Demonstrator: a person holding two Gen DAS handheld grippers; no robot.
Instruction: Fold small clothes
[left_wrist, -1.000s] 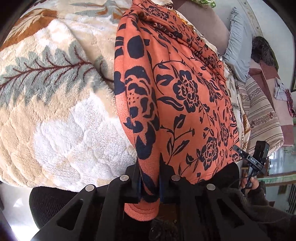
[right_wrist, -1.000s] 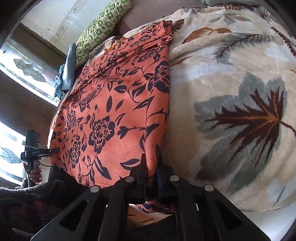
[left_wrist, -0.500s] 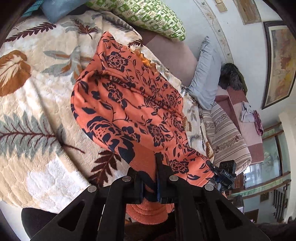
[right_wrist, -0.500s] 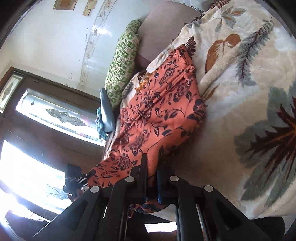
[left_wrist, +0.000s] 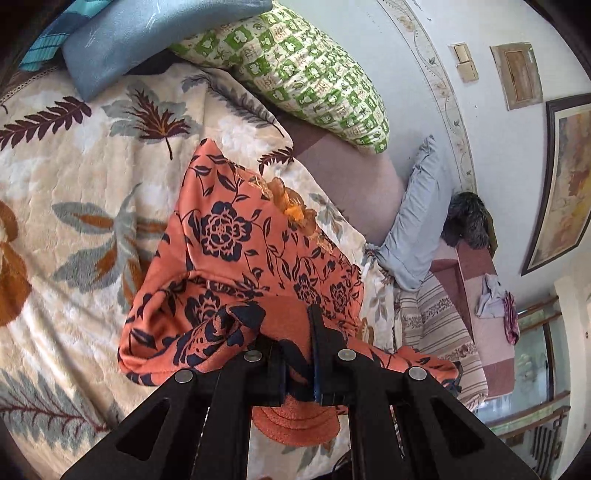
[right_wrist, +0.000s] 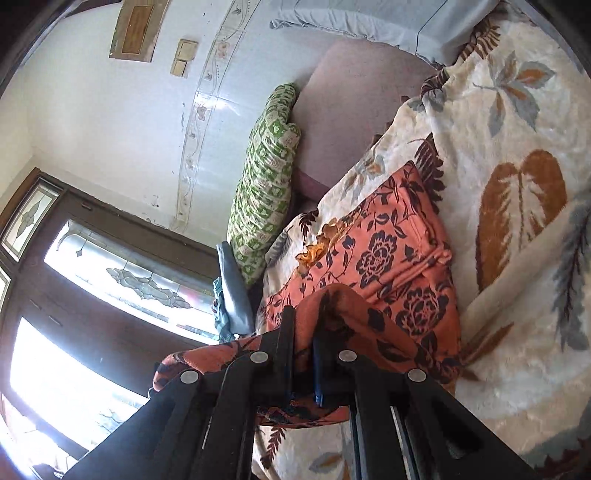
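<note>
On leaf blanket (left_wrist: 74, 192), orange garment (left_wrist: 236, 236) runs lengthwise twd pillows, both claws gripping.

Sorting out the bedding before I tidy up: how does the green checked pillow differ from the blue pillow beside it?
The green checked pillow carries a green-and-cream square print; the blue pillow is plain. The green one looks plumper, the blue one flatter. Both lie at the head of the bed, touching, above the leaf-patterned blanket.

Tool-mounted views, close, sharing orange garment (left_wrist: 236, 236)
</note>
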